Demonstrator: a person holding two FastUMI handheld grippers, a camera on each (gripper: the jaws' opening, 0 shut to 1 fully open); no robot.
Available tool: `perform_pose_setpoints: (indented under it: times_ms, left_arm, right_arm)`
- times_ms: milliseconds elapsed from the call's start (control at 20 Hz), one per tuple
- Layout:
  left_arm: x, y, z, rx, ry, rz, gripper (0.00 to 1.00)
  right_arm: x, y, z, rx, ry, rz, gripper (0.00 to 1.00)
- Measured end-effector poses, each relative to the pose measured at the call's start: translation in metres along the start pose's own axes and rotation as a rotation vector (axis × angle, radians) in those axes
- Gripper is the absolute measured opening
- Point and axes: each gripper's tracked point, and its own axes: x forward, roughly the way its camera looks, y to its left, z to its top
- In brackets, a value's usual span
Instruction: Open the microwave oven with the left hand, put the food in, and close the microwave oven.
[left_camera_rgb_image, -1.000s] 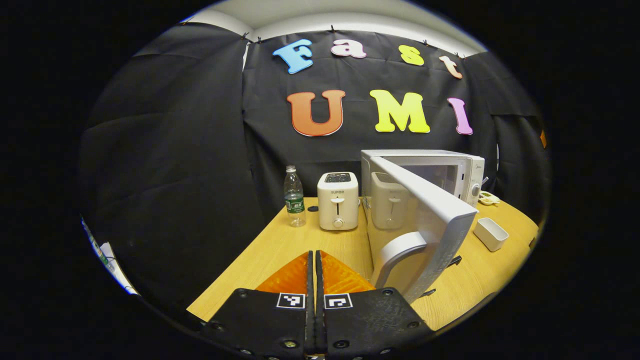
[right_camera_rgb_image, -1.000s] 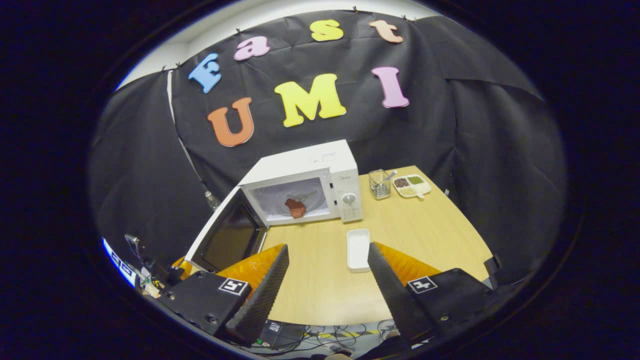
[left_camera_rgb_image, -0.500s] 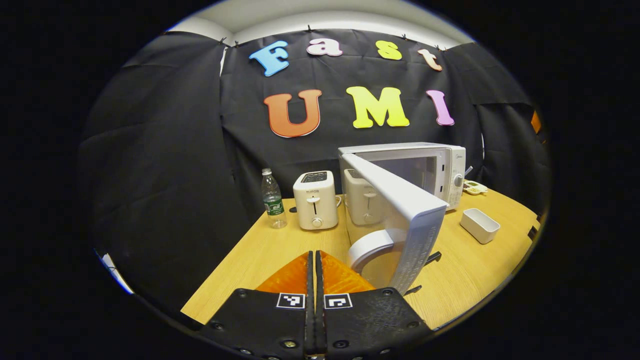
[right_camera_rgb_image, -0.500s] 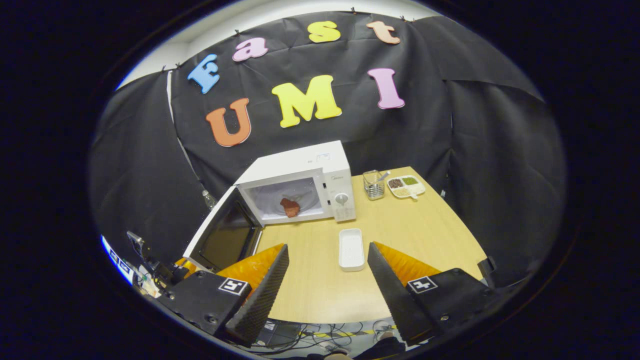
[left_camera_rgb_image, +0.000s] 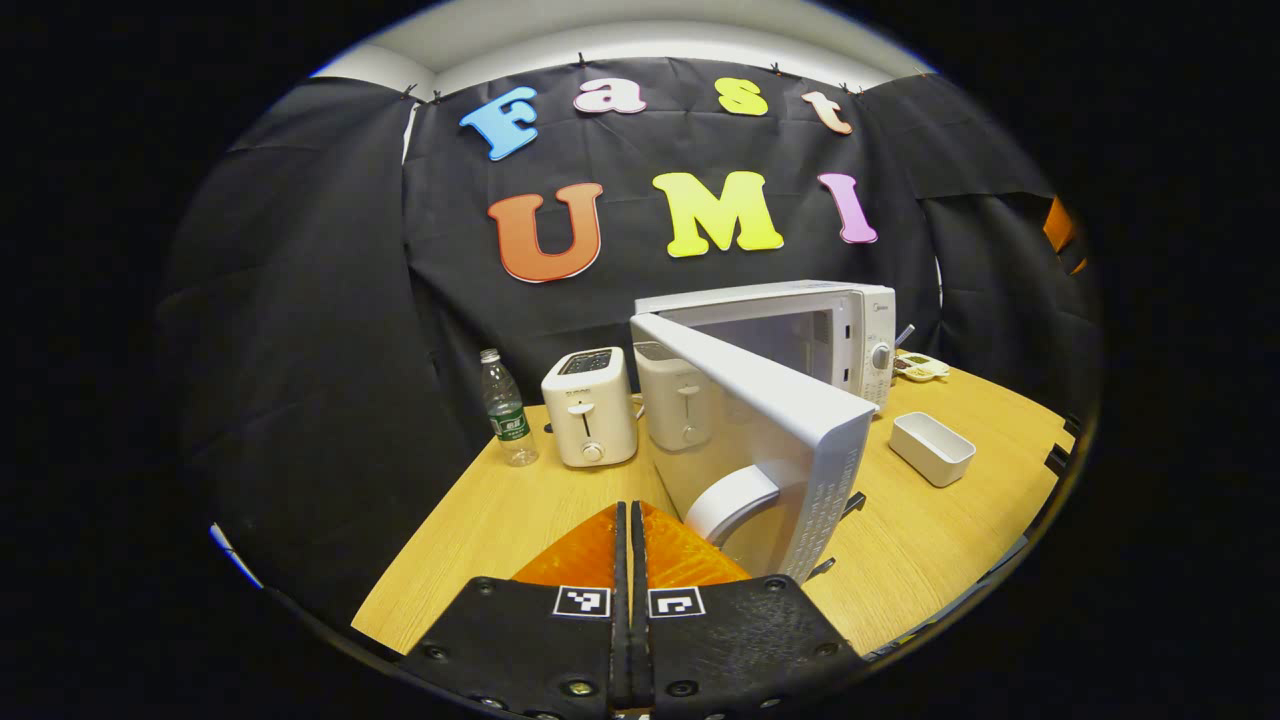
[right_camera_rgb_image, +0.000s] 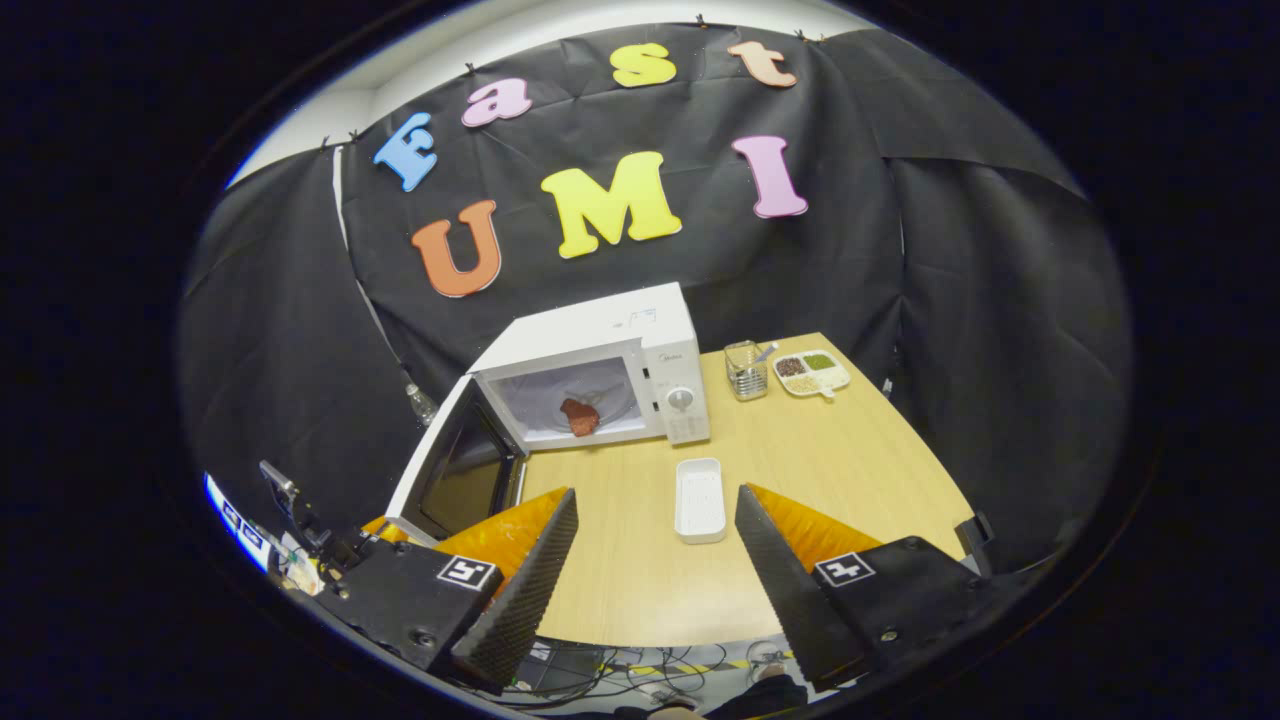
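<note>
Food (right_camera_rgb_image: 578, 417) seen inside microwave (right_camera_rgb_image: 600, 375); door (left_camera_rgb_image: 770, 440) ajar, handle (left_camera_rgb_image: 730, 500) just R of left gripper (left_camera_rgb_image: 632, 545), jaws closed, empty. Right gripper (right_camera_rgb_image: 650, 560) spread wide, farther off.

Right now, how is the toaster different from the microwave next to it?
The toaster is small and upright with slots on top; the microwave is a much bigger wide box. The toaster has a lever and a knob on its front and no door, while the microwave's door hangs open with a reddish piece of food inside. The toaster stands nearer the water bottle. Both are white and sit on the same wooden table.
</note>
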Motion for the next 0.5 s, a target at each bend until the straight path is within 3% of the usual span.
perform_pose_setpoints:
  times_ms: [400, 450, 500]
  left_arm:
    - [0.018, -0.062, 0.019, 0.034, -0.013, -0.094, 0.00]
    - [0.022, -0.071, 0.021, 0.040, -0.012, -0.103, 0.00]
    - [0.025, -0.079, 0.023, 0.044, -0.010, -0.113, 0.00]
  right_arm:
    - [0.000, -0.034, -0.001, 0.038, 0.004, -0.016, 1.00]
    - [0.002, -0.040, -0.001, 0.040, 0.010, -0.018, 0.90]
    - [0.004, -0.046, -0.001, 0.044, 0.013, -0.016, 1.00]
